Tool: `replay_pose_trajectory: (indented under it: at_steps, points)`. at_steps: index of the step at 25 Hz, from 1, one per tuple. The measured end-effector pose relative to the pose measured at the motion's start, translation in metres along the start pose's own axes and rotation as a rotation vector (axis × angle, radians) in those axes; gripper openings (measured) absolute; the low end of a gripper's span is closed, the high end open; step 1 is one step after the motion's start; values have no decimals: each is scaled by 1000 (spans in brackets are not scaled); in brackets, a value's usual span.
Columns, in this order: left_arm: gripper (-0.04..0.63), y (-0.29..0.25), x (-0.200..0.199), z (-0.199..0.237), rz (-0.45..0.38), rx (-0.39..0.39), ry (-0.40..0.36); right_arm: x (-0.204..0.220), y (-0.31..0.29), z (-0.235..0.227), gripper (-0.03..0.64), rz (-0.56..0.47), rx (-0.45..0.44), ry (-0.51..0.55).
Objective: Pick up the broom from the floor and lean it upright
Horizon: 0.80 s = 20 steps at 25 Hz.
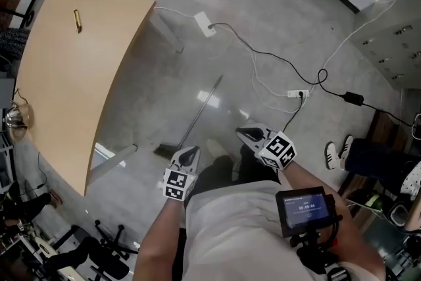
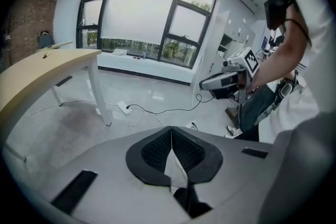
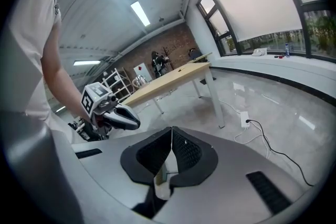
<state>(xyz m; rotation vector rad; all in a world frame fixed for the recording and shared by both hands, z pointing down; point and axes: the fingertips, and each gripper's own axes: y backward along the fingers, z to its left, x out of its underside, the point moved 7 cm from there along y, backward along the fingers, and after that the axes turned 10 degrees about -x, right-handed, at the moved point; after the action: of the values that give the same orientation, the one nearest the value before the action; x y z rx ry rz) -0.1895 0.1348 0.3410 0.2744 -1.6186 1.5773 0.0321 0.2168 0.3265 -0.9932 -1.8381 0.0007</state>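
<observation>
Two pairs of jaws pressed fully together, gripping nothing: left gripper (image 1: 189,154), right gripper (image 1: 246,135). Broom (image 1: 202,107) flat on the floor (image 1: 276,23), ahead of both.

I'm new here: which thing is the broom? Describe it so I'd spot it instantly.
Find the large curved light-wood table. On the glossy grey floor just right of it lies the broom, a thin pale handle ending in a dark brush head. Unlike the black and white cables looping nearby, it is rigid and perfectly straight.
</observation>
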Motion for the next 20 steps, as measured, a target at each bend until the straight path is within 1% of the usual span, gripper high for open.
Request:
replay_pose_trajectory:
  at_steps: [2, 5, 8, 10, 13, 15, 17, 20]
  points:
    - [9, -22, 8, 6, 37, 6, -3, 17, -8, -17, 20, 21, 10, -11]
    - [9, -58, 22, 14, 84, 5, 29, 37, -22, -48, 20, 59, -3, -12]
    - [9, -94, 41, 11, 130, 10, 48, 58, -25, -77, 20, 75, -20, -30]
    - [9, -126, 59, 11, 162, 12, 30, 74, -24, -97, 20, 73, -15, -47]
    - [9, -173, 89, 19, 208, 7, -35, 100, -32, -126, 20, 65, -5, -66]
    - [9, -202, 108, 26, 225, 1, -65, 121, -40, -145, 20, 68, -4, -75]
    - [9, -230, 126, 32, 237, -6, -79, 143, -46, -164, 20, 78, -2, -85]
    - [9, -269, 150, 41, 248, -19, -71, 172, -51, -192, 20, 82, 3, -112]
